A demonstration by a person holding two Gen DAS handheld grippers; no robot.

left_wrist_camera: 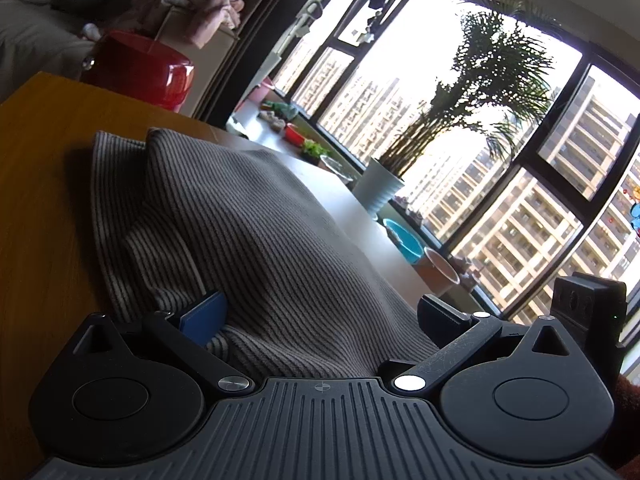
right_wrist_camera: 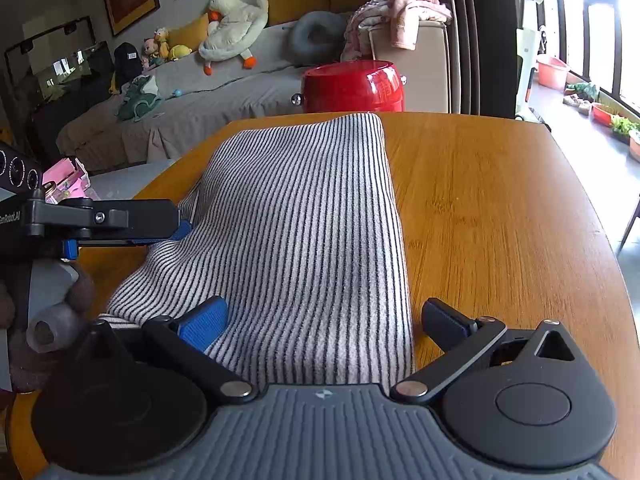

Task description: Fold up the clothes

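A striped garment (right_wrist_camera: pixel 304 240), folded into a long band, is laid on a wooden table (right_wrist_camera: pixel 500 220) and runs from the near edge toward the far edge. In the right wrist view the stripes are seen as dark on a pale ground; in the left wrist view the same cloth (left_wrist_camera: pixel 256 240) is seen backlit and greyish.

The right gripper (right_wrist_camera: pixel 324 322) is spread wide, nothing pinched. Its blue-padded finger (right_wrist_camera: pixel 204 326) is set on top of the cloth at the near end; the other finger (right_wrist_camera: pixel 444 320) is placed just beside the cloth's right edge, over bare wood. The near end of the garment is straddled, not clamped.

The left gripper (left_wrist_camera: pixel 320 316) is likewise seen released, jaws wide apart. One pad (left_wrist_camera: pixel 204 316) is tucked against a fold of the cloth; the other finger (left_wrist_camera: pixel 440 316) is at the fabric's other side. Fabric is bunched up high between the fingers. In the right wrist view the left gripper (right_wrist_camera: pixel 176 222) is seen side-on at the garment's left edge, with a fold raised against its tip; whether cloth is pinched there cannot be told from that angle.

Behind the table a red round container (right_wrist_camera: pixel 354 86) is seen, just past the garment's far end. Beyond it a sofa (right_wrist_camera: pixel 200 96) with a plush duck (right_wrist_camera: pixel 236 28) is visible. A potted palm (left_wrist_camera: pixel 460 112) is seen against the window (left_wrist_camera: pixel 520 200) in the left wrist view.
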